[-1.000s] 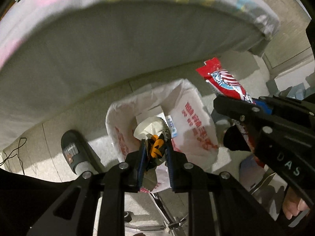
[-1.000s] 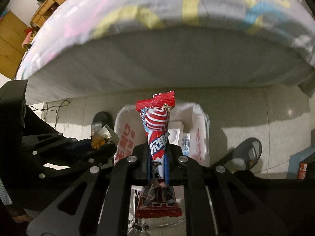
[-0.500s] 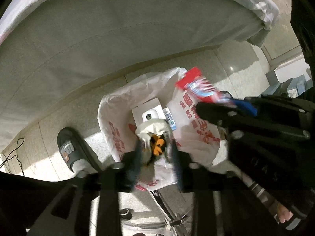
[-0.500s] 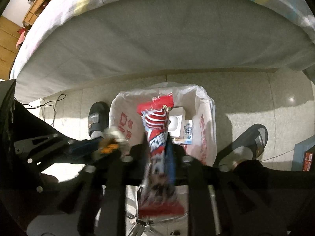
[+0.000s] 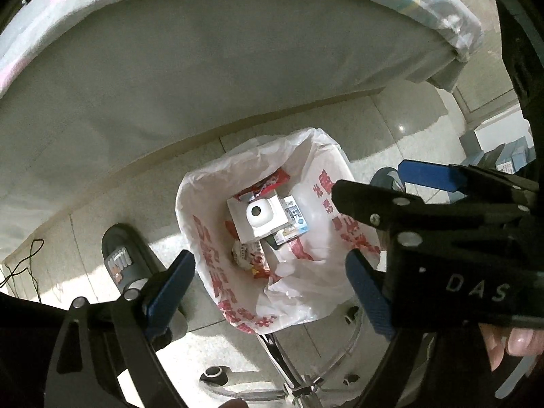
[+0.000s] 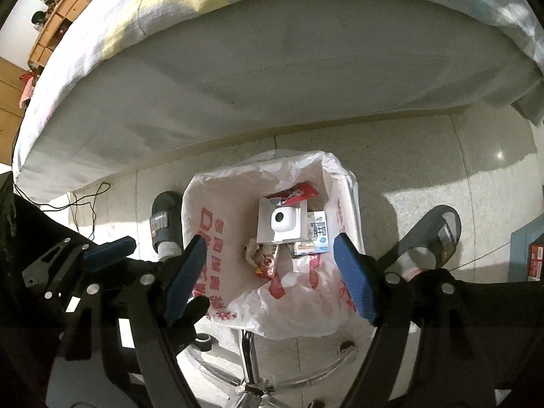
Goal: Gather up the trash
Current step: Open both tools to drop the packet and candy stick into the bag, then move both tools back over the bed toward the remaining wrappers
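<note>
A bin lined with a white bag printed in red [image 5: 217,265] [image 6: 204,234] stands on the floor by the bed. Inside lie a red snack wrapper [image 5: 268,183] [image 6: 299,192], a white box [image 5: 258,217] [image 6: 280,221], a small carton [image 5: 294,219] [image 6: 318,233] and a crumpled wrapper [image 5: 246,255] [image 6: 260,255]. My left gripper [image 5: 272,284] is open and empty above the bin. My right gripper [image 6: 270,277] is open and empty above it too; in the left wrist view it shows at the right [image 5: 408,200].
A bed with a grey mattress side [image 5: 204,68] [image 6: 272,68] fills the top. Feet in dark slippers stand left [image 5: 125,261] [image 6: 163,224] and right [image 6: 431,241] of the bin. A chair base [image 6: 248,377] is below. A cable [image 6: 85,200] lies at left.
Both grippers have opened. The red wrapper dropped from the right one and the crumpled wrapper from the left one; both now lie in the bin.
</note>
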